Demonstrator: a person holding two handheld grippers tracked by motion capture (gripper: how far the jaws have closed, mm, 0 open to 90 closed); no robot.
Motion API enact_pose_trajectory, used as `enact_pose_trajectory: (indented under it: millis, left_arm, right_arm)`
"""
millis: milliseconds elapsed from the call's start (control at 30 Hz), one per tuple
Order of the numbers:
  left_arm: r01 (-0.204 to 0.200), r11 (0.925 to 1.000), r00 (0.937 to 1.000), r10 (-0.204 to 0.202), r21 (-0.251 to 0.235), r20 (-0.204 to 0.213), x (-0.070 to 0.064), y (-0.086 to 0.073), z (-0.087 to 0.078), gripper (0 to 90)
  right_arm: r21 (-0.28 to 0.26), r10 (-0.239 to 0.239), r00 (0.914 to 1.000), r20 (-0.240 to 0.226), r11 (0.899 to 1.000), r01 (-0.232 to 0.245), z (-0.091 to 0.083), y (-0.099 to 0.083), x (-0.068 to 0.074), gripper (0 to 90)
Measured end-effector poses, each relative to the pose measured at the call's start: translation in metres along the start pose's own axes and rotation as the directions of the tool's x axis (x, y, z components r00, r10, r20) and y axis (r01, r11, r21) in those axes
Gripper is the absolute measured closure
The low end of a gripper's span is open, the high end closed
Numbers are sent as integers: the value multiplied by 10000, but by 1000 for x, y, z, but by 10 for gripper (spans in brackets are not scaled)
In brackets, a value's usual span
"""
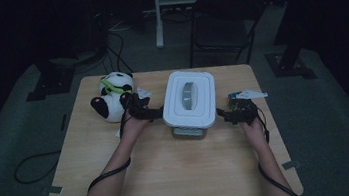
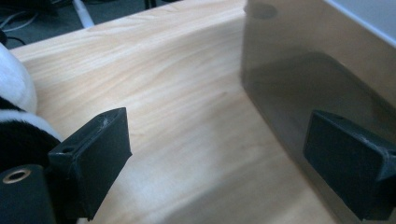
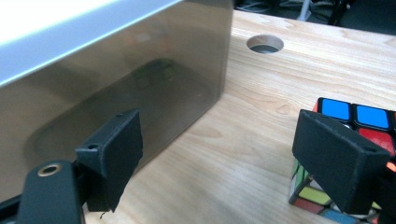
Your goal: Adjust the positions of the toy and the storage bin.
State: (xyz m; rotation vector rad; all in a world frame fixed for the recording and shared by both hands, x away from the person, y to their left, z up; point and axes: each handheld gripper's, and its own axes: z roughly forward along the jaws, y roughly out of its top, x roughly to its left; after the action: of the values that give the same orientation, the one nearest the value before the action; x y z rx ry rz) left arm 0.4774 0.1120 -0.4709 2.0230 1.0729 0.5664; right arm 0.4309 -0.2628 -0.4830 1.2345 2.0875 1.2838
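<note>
A storage box with a white lid [image 1: 189, 97] and smoky clear walls [image 2: 322, 70] [image 3: 116, 79] stands mid-table. My left gripper [image 1: 155, 113] [image 2: 219, 140] is at its left side, open, with bare wood between the jaws and one jaw close against the wall. At the box's right side my right gripper [image 1: 226, 114] [image 3: 219, 149] is also open and holds nothing. A colour cube [image 1: 240, 104] [image 3: 357, 116] sits just beside the right gripper's outer jaw. A panda plush [image 1: 113, 96] [image 2: 16, 107] lies left of the left gripper.
The wooden table [image 1: 171, 169] has a round cable hole [image 3: 265, 43] beyond the box. White paper scraps [image 1: 251, 94] lie near the cube. A folding chair [image 1: 224, 24] stands behind the table. Cables trail from both grippers toward the near edge.
</note>
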Motion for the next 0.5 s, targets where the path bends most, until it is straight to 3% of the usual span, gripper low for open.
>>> enact_pose_trajectory:
  millis: [133,200,300,367,500]
  left_arm:
    - [-210,9997,9997,211,136,-79,-3,4,9,82]
    - [-264,9994,9996,267,215,-132,-5,6,12,82]
    - [-278,9995,9991,274,121,322,-7,8,14,83]
    - [-225,9997,9988,219,121,432,-6,7,15,83]
    - [-147,9997,9986,137,199,511,-6,8,15,83]
  right_arm:
    - [13,375,9993,-11,9993,-375,10,3,0,164]
    - [-1,313,9993,179,9995,-313,15,4,2,164]
    - [94,299,9995,31,9995,-299,20,5,4,164]
    - [115,224,9996,174,9997,-226,21,5,6,175]
    - [98,391,9992,-102,9992,-390,20,4,6,189]
